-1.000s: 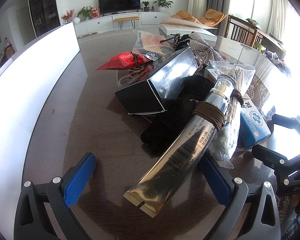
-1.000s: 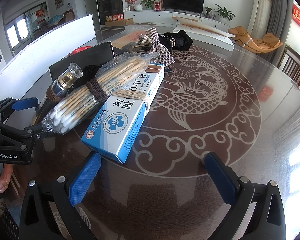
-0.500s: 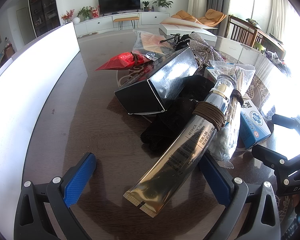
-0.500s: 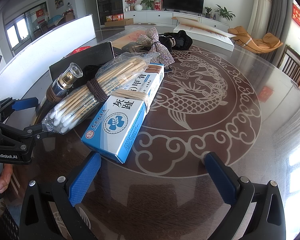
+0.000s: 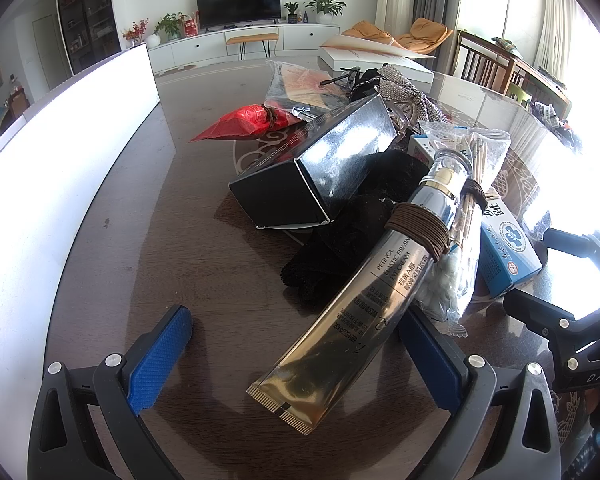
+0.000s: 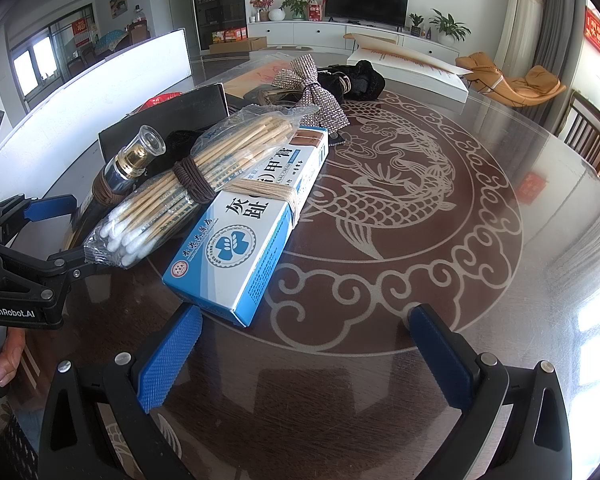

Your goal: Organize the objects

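A silver eye-cream tube, wound with a brown hair tie, lies slanted on the dark table. Its crimped end rests between the blue pads of my left gripper, which is open. Against the tube leans a bag of cotton swabs, tied with another brown band. The swabs rest on a blue-and-white ointment box. The box's near corner sits just ahead of the left finger of my right gripper, which is open with only bare table between its pads.
A glossy black box and black cloth lie behind the tube, a red packet farther back. A rhinestone bow and black pouch sit mid-table. A white board borders the left side. A hand shows at the left.
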The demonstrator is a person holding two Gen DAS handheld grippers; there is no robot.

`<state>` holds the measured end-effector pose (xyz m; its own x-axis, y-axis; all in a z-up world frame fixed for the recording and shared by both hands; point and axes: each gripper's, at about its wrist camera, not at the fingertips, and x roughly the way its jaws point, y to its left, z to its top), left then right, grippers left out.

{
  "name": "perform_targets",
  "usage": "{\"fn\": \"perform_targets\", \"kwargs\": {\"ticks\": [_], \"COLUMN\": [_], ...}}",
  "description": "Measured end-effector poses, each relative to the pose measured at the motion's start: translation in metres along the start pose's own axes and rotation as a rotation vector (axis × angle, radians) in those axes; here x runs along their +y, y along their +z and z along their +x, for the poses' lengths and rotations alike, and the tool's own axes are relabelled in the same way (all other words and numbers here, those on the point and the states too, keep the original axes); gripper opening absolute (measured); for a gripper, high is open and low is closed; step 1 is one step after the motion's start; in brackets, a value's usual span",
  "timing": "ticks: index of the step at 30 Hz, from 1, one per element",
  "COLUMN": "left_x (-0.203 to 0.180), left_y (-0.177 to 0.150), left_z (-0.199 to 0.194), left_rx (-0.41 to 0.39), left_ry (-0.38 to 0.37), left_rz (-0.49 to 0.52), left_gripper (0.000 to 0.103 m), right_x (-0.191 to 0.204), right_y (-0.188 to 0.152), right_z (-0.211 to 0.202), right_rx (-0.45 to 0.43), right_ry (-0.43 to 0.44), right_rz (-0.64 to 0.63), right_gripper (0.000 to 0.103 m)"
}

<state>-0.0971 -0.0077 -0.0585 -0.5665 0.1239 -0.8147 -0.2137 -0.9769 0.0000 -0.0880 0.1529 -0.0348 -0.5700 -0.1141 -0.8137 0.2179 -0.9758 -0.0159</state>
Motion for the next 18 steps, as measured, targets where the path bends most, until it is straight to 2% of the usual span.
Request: {"fn": "perform_targets", "kwargs": {"ticks": [9, 15, 18], "left_x": [0.003, 0.018, 0.026], "left_y": [-0.002, -0.022, -0.029], "left_z": [-0.001, -0.016, -0.024], "left_rx": [0.003, 0.004, -0.011], "left_ry": [-0.01, -0.024, -0.079], "left_rz": [0.011, 0.027, 0.019], "left_gripper": [0.103, 0.103, 0.103], "right_x": [0.0, 0.0, 0.0], "right_y": [0.0, 0.0, 0.0], "right_z": [0.0, 0.0, 0.0], "right_rx": [0.0, 0.0, 0.0], "right_ry": [0.0, 0.0, 0.0], "right_rz": [0.0, 0.0, 0.0], "right_gripper": [0.103, 0.103, 0.103]}}
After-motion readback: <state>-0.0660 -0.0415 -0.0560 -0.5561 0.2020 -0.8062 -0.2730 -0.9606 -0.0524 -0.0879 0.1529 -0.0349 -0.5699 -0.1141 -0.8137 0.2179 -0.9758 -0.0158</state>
